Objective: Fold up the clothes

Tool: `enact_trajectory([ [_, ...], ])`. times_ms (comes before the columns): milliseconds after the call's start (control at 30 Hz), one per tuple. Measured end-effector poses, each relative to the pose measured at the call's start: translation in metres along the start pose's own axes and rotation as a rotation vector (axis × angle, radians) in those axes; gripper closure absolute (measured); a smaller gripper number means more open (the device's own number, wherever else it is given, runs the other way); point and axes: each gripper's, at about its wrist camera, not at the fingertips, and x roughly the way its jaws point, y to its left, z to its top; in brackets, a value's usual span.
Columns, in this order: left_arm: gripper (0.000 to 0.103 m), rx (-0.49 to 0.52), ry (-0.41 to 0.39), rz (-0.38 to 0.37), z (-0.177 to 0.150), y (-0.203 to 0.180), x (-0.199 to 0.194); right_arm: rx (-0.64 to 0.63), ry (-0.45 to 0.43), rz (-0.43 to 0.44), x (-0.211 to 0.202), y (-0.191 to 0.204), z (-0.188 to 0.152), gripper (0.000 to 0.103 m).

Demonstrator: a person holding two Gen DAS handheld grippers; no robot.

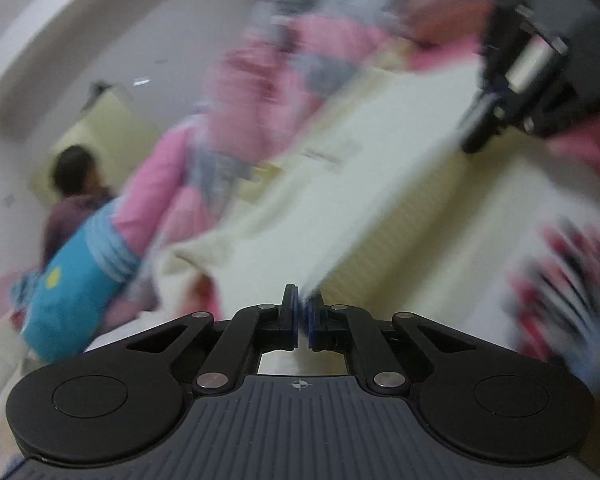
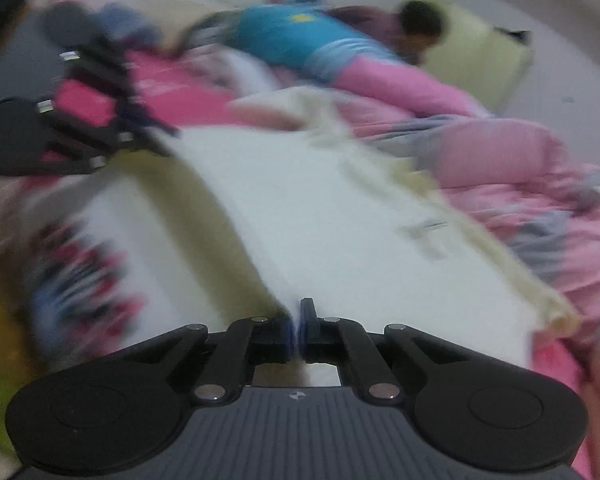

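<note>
Stretching taut between left gripper (image 1: 303,312) and right gripper (image 2: 296,328), both pinching edges of the cream garment (image 1: 340,184) with jaws pressed together. Hanging just above a bed heaped with a pink quilt (image 2: 520,168), near a white wall (image 1: 100,20), a person (image 2: 380,24) lying beyond. Looking pale, soft, blurred.

Wrist cams, close, shared cream garment (image 1: 340,184)

Dim, flat indoor light; heavy motion blur beyond the sharp tongs, fisheye bending toward the edges.
</note>
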Motion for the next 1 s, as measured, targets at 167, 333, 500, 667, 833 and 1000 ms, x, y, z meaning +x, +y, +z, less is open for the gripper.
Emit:
enact_trajectory([
  [167,0.099,0.085,-0.021,0.021,-0.004,-0.006,0.003,-0.062,-0.145,-0.266,0.005,-0.004,0.02,0.1],
  [333,0.1,0.251,0.031,-0.053,-0.038,-0.038,-0.004,-0.292,-0.05,-0.151,0.005,0.04,-0.025,0.1],
  [500,0.1,0.234,0.035,-0.068,-0.039,-0.034,-0.006,-0.308,-0.012,-0.102,-0.02,0.047,-0.03,0.079],
  [667,0.1,0.227,0.031,-0.064,-0.044,-0.035,-0.006,-0.196,0.064,-0.029,-0.048,0.02,-0.03,0.063],
  [833,0.1,0.22,0.03,-0.073,-0.041,-0.033,-0.01,0.132,0.054,0.158,-0.065,-0.015,-0.011,0.063],
  [1000,0.099,0.195,0.038,-0.096,-0.038,-0.027,-0.019,0.307,0.006,0.238,-0.037,-0.021,0.011,0.065],
])
